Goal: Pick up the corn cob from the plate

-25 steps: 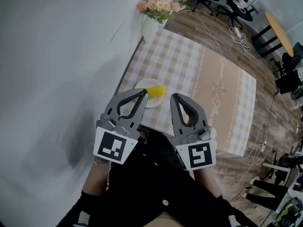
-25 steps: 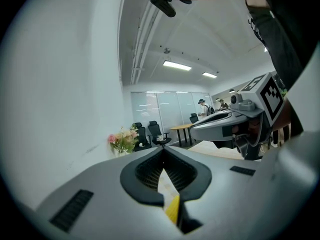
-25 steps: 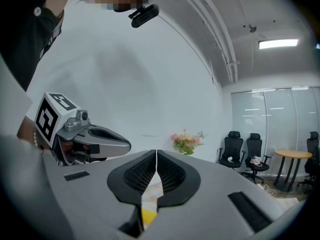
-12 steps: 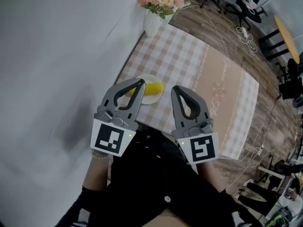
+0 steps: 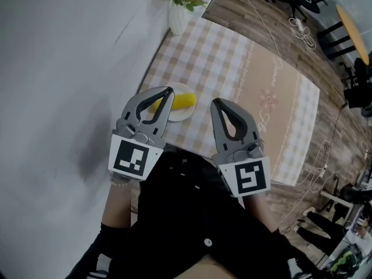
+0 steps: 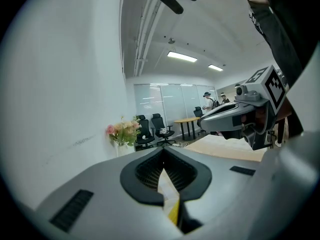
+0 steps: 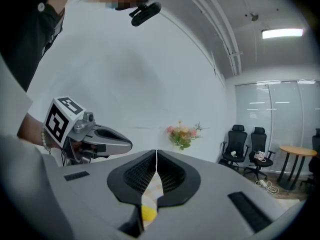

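Left gripper (image 6: 163, 152): jaws clenched tip to tip, nothing in them. Right gripper (image 7: 156, 153): the same, pressed together and empty. Through the slit under each pair of tips a bit of yellow shows, so the corn cob (image 5: 185, 101) lies ahead of and below both. It rests on the plate (image 5: 181, 117), long axis across the line the jaws point along, broadside to both grippers. In the head view the left gripper's tip overlaps the plate's left part and hides that end of the cob; the right gripper's tip stands just off the plate's right rim. Left reads as the nearer, but that is a judgement, since height above the plate is unclear. Either gripper would have to part its jaws and drop toward the plate. Count: one cob, one plate, two grippers, one vase of flowers (image 5: 176, 13) well beyond the plate, one checked table (image 5: 256, 97).
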Demonstrator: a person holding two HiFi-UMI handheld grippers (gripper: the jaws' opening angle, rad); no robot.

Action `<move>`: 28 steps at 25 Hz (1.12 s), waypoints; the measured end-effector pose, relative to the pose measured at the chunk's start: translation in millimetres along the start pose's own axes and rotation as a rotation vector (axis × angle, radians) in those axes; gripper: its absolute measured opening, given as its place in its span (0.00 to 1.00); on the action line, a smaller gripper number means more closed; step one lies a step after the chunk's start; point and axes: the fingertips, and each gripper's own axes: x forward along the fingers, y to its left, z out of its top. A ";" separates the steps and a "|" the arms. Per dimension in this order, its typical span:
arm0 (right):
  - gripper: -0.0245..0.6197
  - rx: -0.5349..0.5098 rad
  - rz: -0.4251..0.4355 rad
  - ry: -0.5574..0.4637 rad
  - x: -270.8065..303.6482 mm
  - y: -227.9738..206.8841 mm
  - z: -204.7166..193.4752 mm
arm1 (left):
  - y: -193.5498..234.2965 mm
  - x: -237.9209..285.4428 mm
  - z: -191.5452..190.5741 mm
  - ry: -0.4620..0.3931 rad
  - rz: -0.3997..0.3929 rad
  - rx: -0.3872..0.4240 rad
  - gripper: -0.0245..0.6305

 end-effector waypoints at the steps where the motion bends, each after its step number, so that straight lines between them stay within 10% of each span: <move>1: 0.10 0.004 -0.007 0.006 -1.1 -2.2 -2.3 | -1.1 2.9 -3.1 0.006 -0.009 0.001 0.06; 20: 0.10 0.062 -0.113 0.101 -18.9 -24.1 -38.0 | -23.6 54.1 -100.8 0.224 -0.182 0.090 0.07; 28: 0.10 0.083 -0.151 0.128 -26.3 -26.9 -48.5 | -37.6 63.2 -160.0 0.371 -0.268 0.066 0.27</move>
